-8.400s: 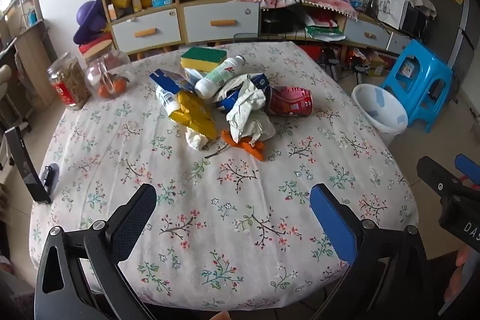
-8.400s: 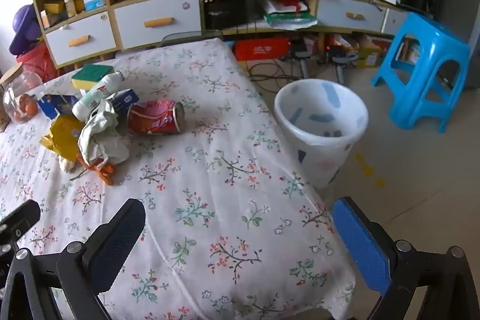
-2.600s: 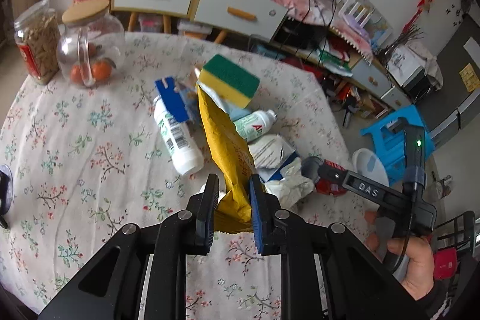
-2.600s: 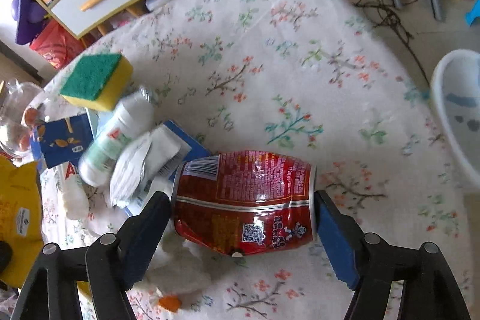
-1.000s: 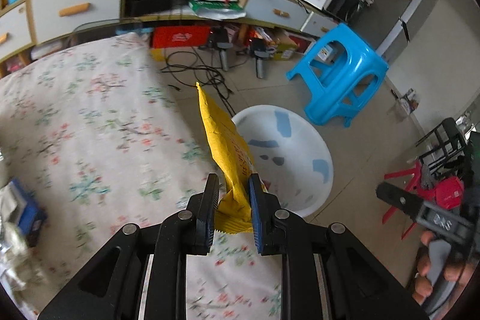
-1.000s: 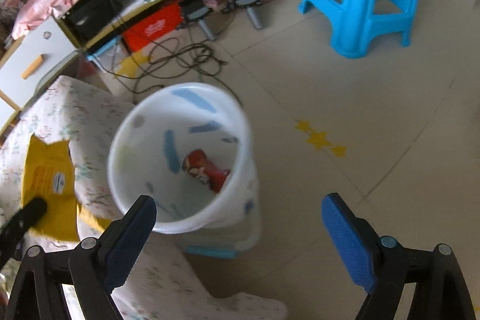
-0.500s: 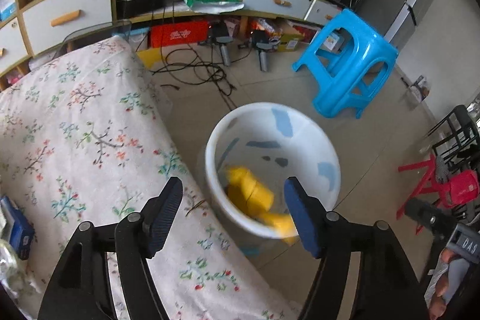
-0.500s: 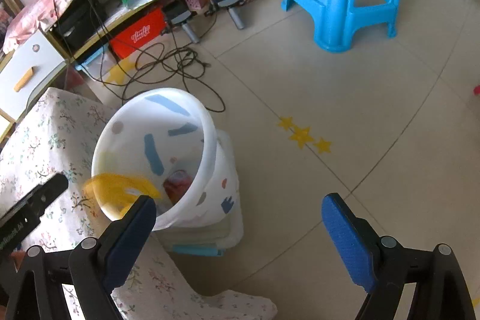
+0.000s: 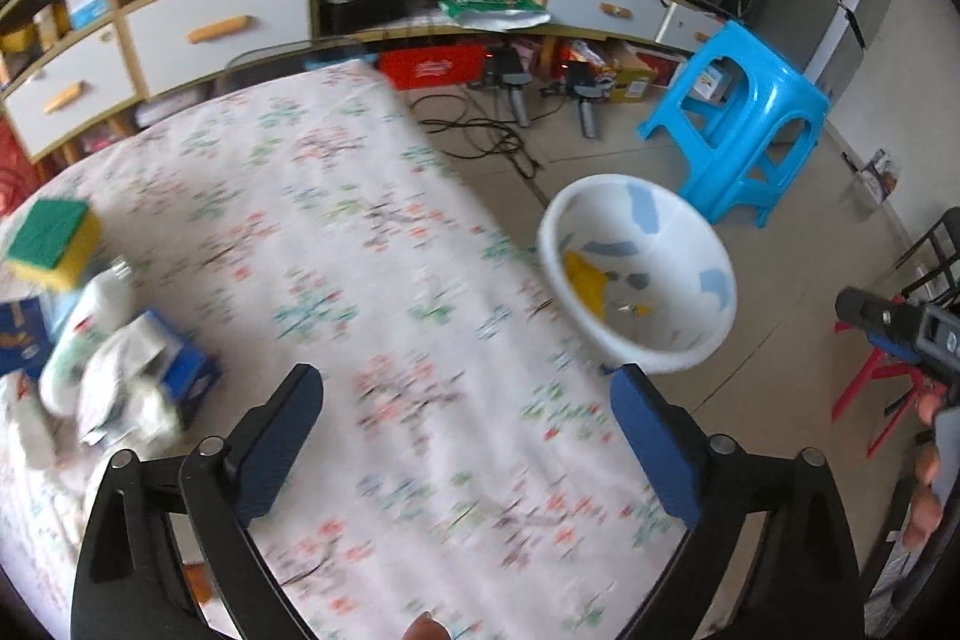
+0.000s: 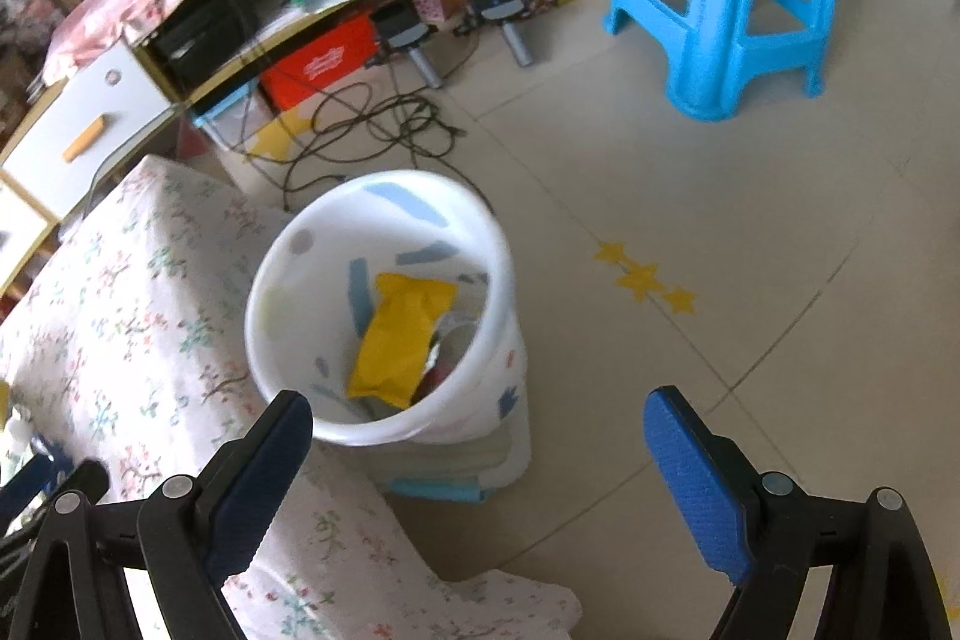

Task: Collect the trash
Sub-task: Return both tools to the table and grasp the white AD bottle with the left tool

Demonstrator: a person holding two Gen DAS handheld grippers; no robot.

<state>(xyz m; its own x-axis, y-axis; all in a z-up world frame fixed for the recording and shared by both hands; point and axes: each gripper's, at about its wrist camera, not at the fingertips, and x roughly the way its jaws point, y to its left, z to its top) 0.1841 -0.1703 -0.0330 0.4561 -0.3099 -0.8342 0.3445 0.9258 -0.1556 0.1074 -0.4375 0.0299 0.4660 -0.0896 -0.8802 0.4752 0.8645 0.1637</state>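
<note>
Both empty: left tool (image 9: 465, 436) opening, right tool (image 10: 477, 460) wide. Far-left wrappers (image 9: 129, 388): light, crinkly; pinch an edge.

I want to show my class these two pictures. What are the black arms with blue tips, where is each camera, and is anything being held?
They are hand-held claws, one in each of a person's hands, each with a camera looking along its fingers. The left claw is over the flowered tablecloth, jaws opening, nothing between them. The right claw is open and empty, near the white plastic bin holding a yellow snack bag. A green-and-yellow sponge, white bottle and crumpled wrappers remain on the table.
</note>
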